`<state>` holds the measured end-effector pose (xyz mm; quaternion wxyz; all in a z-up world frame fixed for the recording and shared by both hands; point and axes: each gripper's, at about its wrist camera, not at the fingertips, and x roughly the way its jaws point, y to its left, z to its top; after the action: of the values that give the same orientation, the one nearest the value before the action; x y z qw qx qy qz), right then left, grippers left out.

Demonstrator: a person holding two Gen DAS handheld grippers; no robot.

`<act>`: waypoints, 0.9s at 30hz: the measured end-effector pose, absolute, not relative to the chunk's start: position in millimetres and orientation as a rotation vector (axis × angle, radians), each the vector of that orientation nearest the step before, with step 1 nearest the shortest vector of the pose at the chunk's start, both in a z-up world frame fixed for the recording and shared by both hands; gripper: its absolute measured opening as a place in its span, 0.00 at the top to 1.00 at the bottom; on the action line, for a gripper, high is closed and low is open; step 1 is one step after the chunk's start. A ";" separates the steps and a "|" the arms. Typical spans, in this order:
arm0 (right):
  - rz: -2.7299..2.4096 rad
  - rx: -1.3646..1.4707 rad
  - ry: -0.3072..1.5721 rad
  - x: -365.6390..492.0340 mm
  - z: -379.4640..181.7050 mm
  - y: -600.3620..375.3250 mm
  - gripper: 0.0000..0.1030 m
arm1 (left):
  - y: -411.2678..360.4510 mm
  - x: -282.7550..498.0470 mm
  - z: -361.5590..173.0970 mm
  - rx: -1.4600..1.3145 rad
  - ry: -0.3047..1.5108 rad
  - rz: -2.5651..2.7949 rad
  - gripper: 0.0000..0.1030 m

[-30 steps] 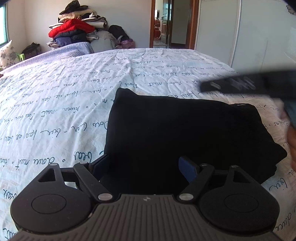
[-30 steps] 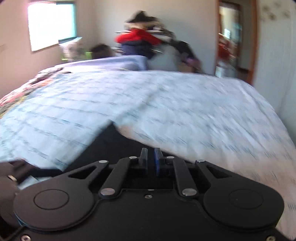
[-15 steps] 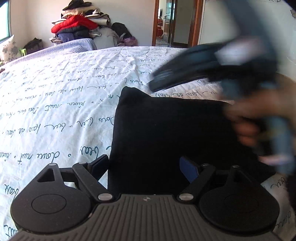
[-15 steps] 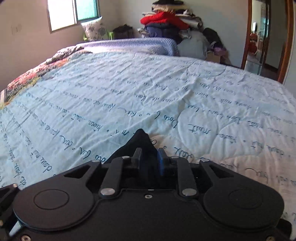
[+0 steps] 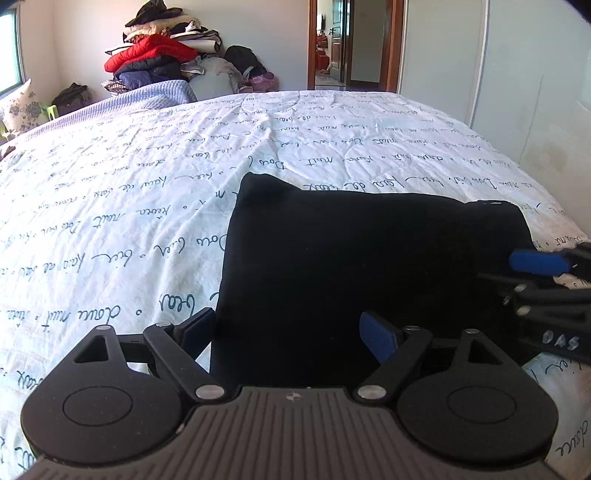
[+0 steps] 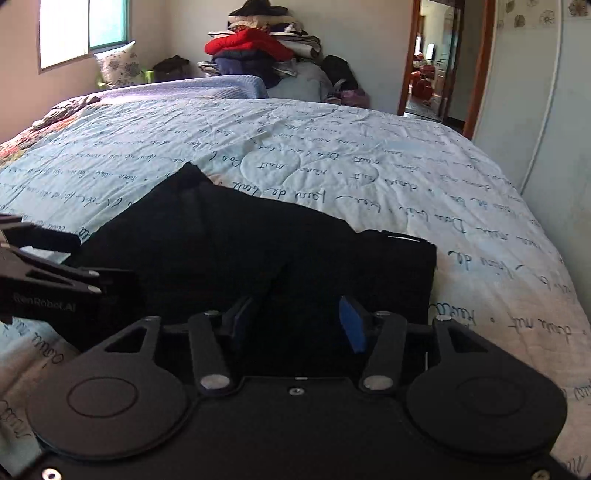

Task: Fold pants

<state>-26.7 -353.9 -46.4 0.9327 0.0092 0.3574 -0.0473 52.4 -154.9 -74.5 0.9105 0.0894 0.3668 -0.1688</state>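
Folded pants lie on the bed, near its front right part; behind the bed, a pile of clothes stands against the wall.

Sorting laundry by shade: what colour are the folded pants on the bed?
The folded pants are plain black, clearest in the left wrist view.

Bright daylight from window, sharp frames, fisheye bend at edges, black pants detail-less.
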 end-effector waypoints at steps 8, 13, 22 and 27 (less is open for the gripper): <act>-0.243 0.029 0.551 -82.2 -8.9 -319.1 0.04 | -154.4 30.1 -62.1 0.187 0.729 -0.310 0.16; -0.246 0.136 0.615 -108.3 -13.4 -307.0 0.04 | -144.0 14.0 -58.3 0.152 0.743 -0.273 0.14; -0.215 0.147 0.667 -128.9 -29.4 -285.7 0.04 | -116.9 -20.6 -60.3 0.114 0.759 -0.218 0.14; -0.196 0.121 0.667 -127.2 -30.6 -284.1 0.04 | -116.5 -32.2 -67.0 0.145 0.781 -0.216 0.14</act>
<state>-127.2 -284.1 -30.6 0.9384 0.0593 0.3266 -0.0959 -32.2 -116.5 -67.0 0.9165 0.0705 0.3796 -0.1048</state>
